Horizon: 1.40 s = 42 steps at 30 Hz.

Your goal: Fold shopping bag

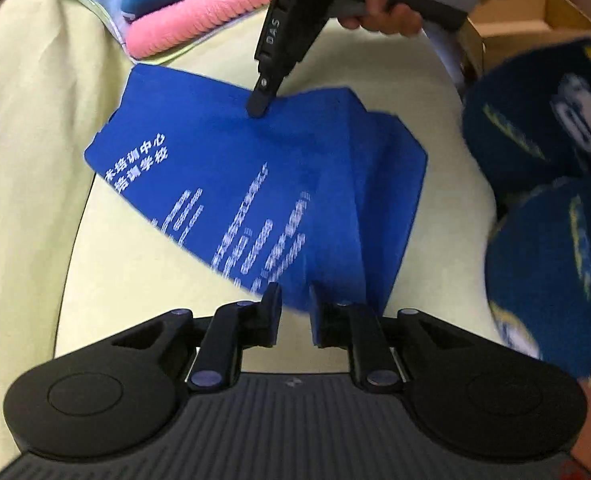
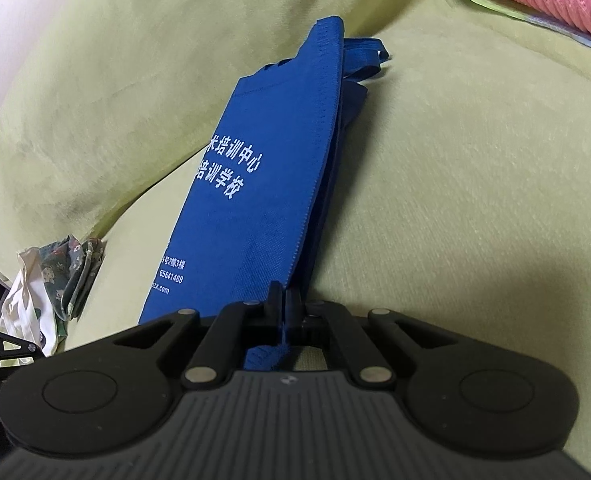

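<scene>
On the sofa, right tool pinches blue bag.

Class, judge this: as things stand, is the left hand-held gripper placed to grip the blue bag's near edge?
Probably yes: the left hand-held gripper is open with the blue bag edge between its fingers, nothing blocking.

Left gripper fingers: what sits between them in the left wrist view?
A lower edge of the blue shopping bag hangs between the left gripper fingers, which stand apart, shown in the left wrist view.
</scene>
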### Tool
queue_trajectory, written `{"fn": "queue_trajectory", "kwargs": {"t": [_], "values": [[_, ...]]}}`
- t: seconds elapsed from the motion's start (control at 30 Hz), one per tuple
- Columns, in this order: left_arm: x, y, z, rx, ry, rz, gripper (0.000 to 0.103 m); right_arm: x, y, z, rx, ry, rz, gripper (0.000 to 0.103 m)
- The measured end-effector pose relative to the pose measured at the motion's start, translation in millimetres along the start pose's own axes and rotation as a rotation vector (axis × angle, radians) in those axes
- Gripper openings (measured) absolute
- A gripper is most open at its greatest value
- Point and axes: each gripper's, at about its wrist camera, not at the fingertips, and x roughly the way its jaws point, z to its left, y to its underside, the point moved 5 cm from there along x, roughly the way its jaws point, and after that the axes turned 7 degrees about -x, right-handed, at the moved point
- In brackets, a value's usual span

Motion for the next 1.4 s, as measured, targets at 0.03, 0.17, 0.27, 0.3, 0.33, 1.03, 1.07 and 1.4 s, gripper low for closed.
{"fn": "queue_trajectory", "kwargs": {"t": [0.03,0.17,0.27,0.3,0.33,1.03,1.07,1.4], "values": [[-4,4,0,0.006,0.001,0.003,0.022,0,0,0,0.002,-0.001,-0.002,0.000],[-16,16,-6,0.054,-0.008,-0.004,0.035,0,2,0,0.006,-0.003,-0.008,0.000],[-16,10,-14,0.093,-0.037,-0.065,0.035,-1,2,0,0.006,-0.003,-0.010,0.000],[-16,5,-13,0.084,-0.025,-0.090,0.035,-1,2,0,0.005,-0.004,-0.009,0.000],[-16,0,-12,0.075,-0.012,-0.114,0.035,1,0,-1,0.001,-0.007,-0.006,0.000],[60,-28,70,-0.347,0.616,0.222,0.012,-38,8,34,-0.307,-0.067,-0.012,0.026],[60,-28,70,-0.351,0.615,0.223,0.012,-46,11,36,-0.294,-0.118,-0.013,0.028],[59,-26,70,-0.361,0.608,0.232,0.013,-64,43,65,-0.493,-0.230,0.064,0.065]]}}
